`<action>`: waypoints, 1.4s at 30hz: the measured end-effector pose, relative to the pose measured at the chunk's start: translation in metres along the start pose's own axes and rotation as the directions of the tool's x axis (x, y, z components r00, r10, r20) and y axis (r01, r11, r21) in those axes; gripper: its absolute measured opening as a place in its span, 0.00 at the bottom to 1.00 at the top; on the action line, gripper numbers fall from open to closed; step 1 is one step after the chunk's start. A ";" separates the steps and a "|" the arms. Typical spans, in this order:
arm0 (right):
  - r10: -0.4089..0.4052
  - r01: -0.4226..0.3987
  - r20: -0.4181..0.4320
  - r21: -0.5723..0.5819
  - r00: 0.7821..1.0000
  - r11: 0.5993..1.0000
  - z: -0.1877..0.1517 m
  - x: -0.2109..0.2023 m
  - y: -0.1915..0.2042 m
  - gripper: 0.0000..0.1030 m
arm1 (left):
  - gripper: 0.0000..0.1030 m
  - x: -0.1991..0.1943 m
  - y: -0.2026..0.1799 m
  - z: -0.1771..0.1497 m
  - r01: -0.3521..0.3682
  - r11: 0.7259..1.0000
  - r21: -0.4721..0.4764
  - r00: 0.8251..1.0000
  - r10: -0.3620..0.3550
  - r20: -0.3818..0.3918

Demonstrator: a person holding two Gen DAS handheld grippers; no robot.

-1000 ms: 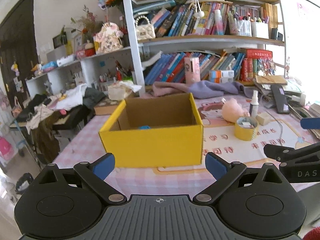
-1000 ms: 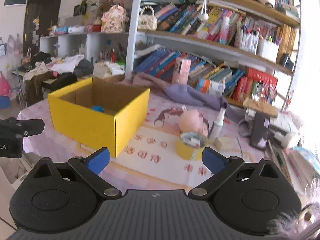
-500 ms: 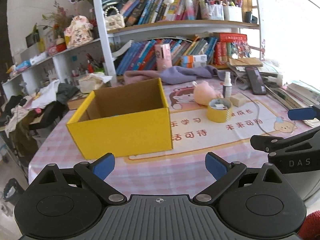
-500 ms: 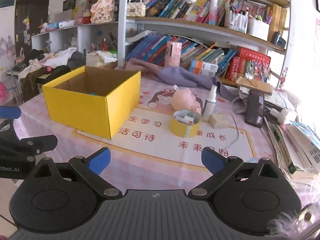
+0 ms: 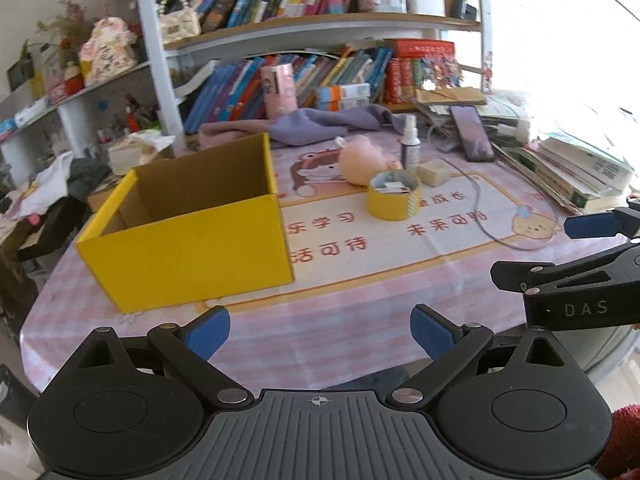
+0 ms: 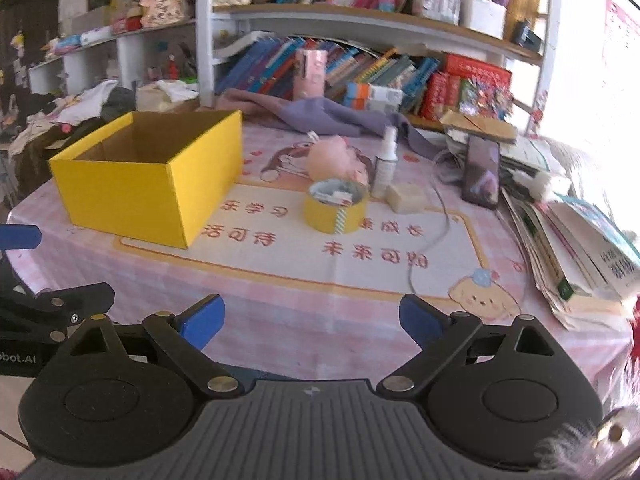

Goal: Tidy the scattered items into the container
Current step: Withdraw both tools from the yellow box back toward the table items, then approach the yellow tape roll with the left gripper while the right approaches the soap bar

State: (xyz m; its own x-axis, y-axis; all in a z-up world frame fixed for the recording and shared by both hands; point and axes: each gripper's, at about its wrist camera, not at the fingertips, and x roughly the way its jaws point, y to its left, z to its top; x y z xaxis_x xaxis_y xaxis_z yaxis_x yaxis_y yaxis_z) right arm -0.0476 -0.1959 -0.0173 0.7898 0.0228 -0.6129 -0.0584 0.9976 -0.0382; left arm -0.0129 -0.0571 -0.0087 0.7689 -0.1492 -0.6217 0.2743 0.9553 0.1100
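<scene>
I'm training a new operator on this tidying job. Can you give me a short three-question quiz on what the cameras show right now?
1. True or false: the left tongs are holding something.
2. Which item lies nearest the yellow tape roll? A) phone B) pink toy C) yellow box
3. Fill in: the spray bottle stands ____ on the table.

Key: 1 false, both tongs are open, the right tongs too. 2 B. 3 upright.
</scene>
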 end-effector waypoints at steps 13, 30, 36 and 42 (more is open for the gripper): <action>-0.075 0.077 -0.038 0.049 0.996 0.996 -0.001 0.007 -0.028 0.89 | 0.96 0.025 -0.022 0.015 0.091 0.994 0.057 0.996 -0.090 -0.016; -0.134 0.139 -0.058 0.082 0.989 0.987 0.022 0.041 -0.062 0.82 | 0.96 0.074 -0.043 0.045 0.182 0.978 0.099 0.983 -0.182 -0.016; -0.122 0.128 -0.074 0.089 0.990 0.988 0.034 0.064 -0.080 0.82 | 0.96 0.100 -0.052 0.061 0.187 0.976 0.107 0.982 -0.185 -0.035; -0.110 0.116 -0.092 0.068 0.990 0.991 0.056 0.090 -0.101 0.82 | 0.96 0.122 -0.061 0.083 0.164 0.983 0.085 0.986 -0.161 -0.036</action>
State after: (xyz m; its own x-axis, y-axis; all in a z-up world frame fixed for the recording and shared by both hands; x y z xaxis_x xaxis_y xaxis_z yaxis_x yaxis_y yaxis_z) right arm 0.0636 -0.2907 -0.0243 0.7322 -0.0933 -0.6747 0.0754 0.9956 -0.0559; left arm 0.1121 -0.1546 -0.0272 0.6932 -0.2919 -0.6590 0.4444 0.8930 0.0718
